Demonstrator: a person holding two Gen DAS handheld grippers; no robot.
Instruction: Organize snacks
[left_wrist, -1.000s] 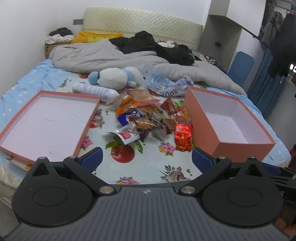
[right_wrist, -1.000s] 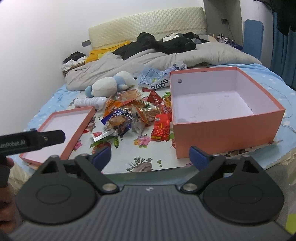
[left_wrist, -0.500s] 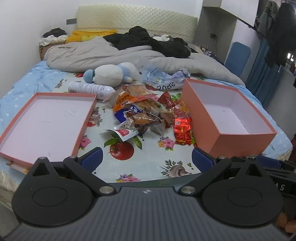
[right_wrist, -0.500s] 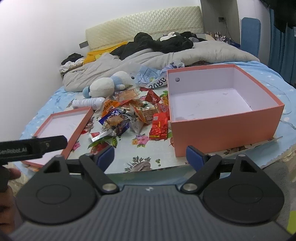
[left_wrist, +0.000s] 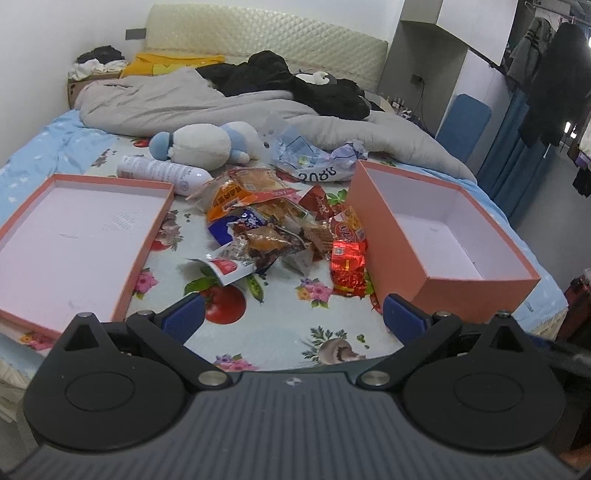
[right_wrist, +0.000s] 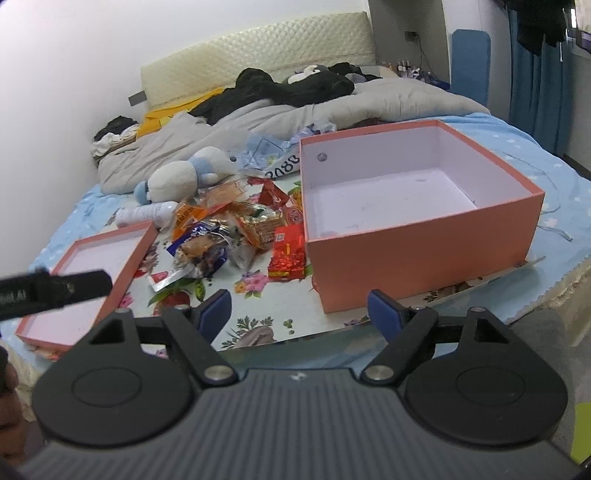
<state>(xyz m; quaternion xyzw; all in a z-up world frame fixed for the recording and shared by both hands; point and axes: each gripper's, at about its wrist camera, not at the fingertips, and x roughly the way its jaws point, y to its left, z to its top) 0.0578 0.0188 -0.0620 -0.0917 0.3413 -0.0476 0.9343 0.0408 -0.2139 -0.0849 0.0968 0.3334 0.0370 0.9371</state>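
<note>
Both my left gripper (left_wrist: 291, 314) and right gripper (right_wrist: 299, 308) spread, empty; I'd pinch the red packet (left_wrist: 348, 268) beside the deep box (left_wrist: 476, 291) first.

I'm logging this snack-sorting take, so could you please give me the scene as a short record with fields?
surface: bed with a floral cloth
snacks: loose pile of snack packets between the two box parts
box: deep pink box, empty, to the right of the pile
lid: shallow pink lid, empty, to the left of the pile
nearest packet to box: red foil packet
other items: plush toy, white bottle, grey duvet
left gripper: open, empty
right gripper: open, empty
</note>
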